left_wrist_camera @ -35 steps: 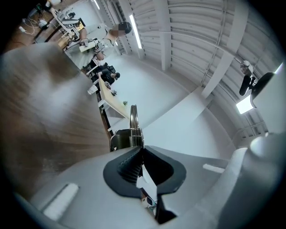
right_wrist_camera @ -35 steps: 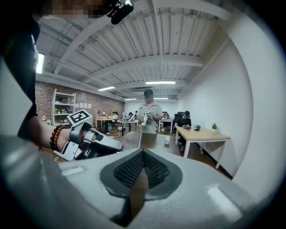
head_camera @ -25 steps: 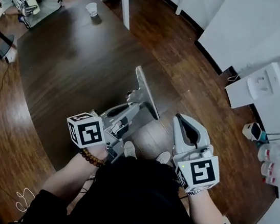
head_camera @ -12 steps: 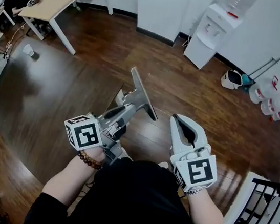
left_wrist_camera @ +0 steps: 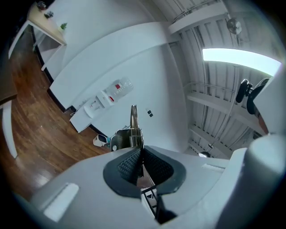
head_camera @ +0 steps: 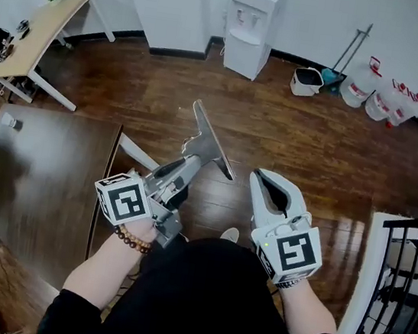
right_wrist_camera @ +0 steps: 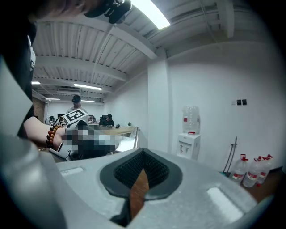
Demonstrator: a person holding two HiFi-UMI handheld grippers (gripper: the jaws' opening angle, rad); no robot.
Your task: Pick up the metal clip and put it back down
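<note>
One big silver metal clip aloft over the brown wooden floor, nipped by its handle in the left gripper, jaws clamped. Stiff, slick steel, probably light; flat handle the place to hold. Right gripper closed, empty. White bin at floor's far edge, contents unreadable.

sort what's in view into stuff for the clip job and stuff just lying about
Job: metal clip, clamped in left gripper.
Lying about: water dispenser, water jugs, white bin, wooden desk, dark table.
</note>
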